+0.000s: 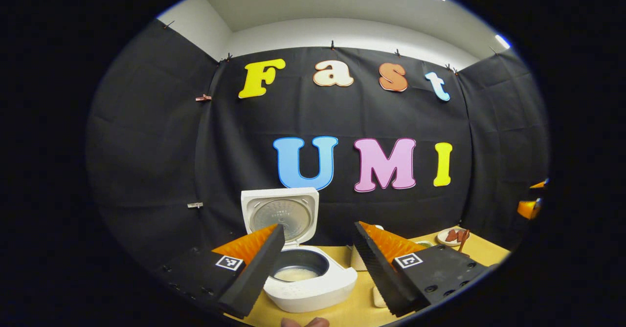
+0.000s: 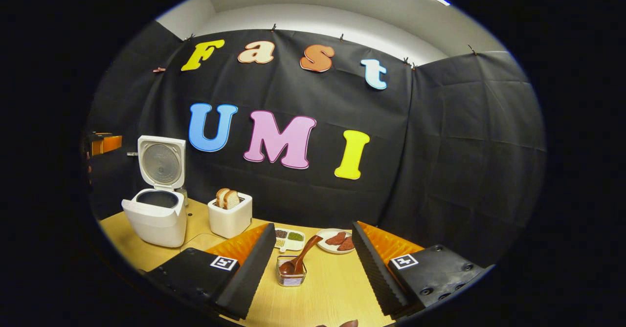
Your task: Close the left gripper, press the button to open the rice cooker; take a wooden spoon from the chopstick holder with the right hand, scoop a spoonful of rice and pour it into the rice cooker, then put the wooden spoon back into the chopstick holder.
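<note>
The white rice cooker (image 1: 313, 288) stands open with its lid (image 1: 279, 213) upright, and pale rice lies in the dark pot (image 1: 297, 272). My left gripper (image 1: 319, 229) is open just in front of it, one finger on each side of the pot. In the right gripper view the cooker (image 2: 156, 217) sits at the far left of the table. The wooden spoon (image 2: 301, 257) leans in the small clear chopstick holder (image 2: 292, 277), bowl down. My right gripper (image 2: 313, 227) is open a little short of the holder, with nothing between its fingers.
A white toaster (image 2: 230, 217) holding bread slices stands right of the cooker. Behind the holder are a compartment tray of grains (image 2: 288, 239) and a plate of red pieces (image 2: 337, 241). The wooden table (image 2: 332, 293) ends at the black cloth wall.
</note>
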Available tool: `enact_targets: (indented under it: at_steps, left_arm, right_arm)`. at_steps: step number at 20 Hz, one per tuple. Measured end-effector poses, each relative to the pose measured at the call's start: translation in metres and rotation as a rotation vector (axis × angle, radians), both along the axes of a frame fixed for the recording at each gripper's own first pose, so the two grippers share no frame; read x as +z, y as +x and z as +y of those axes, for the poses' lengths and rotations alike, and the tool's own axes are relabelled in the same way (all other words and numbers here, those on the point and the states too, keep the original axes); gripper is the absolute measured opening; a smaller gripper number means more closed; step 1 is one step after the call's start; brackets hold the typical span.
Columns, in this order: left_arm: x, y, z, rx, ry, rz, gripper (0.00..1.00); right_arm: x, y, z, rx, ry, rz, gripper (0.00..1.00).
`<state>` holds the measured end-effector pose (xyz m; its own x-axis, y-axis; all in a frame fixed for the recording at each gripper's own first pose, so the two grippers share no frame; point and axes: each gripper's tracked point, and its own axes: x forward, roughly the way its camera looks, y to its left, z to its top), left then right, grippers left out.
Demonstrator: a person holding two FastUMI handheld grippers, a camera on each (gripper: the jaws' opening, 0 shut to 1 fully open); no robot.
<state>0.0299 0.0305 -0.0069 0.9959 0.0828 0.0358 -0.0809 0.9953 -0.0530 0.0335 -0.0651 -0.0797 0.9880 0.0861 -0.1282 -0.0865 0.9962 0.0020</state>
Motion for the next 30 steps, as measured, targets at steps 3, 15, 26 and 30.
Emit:
enact_targets:
  at_steps: [3, 15, 26, 30]
  left_arm:
    - [-0.002, -0.005, -0.008, 0.002, 0.019, 0.004, 0.96]
    - [-0.016, -0.012, -0.034, 0.086, 0.02, 0.069, 0.97]
    - [-0.041, -0.018, -0.051, 0.216, -0.034, 0.15, 0.97]
    - [-0.054, -0.025, -0.053, 0.259, -0.06, 0.19, 0.97]
  right_arm:
    - [-0.013, 0.013, -0.002, 0.01, 0.01, 0.022, 0.97]
    - [-0.112, 0.095, 0.004, 0.134, 0.119, 0.226, 0.96]
    - [-0.245, 0.157, 0.035, 0.252, 0.339, 0.567, 0.55]
    - [-0.267, 0.167, 0.049, 0.291, 0.385, 0.618, 0.54]
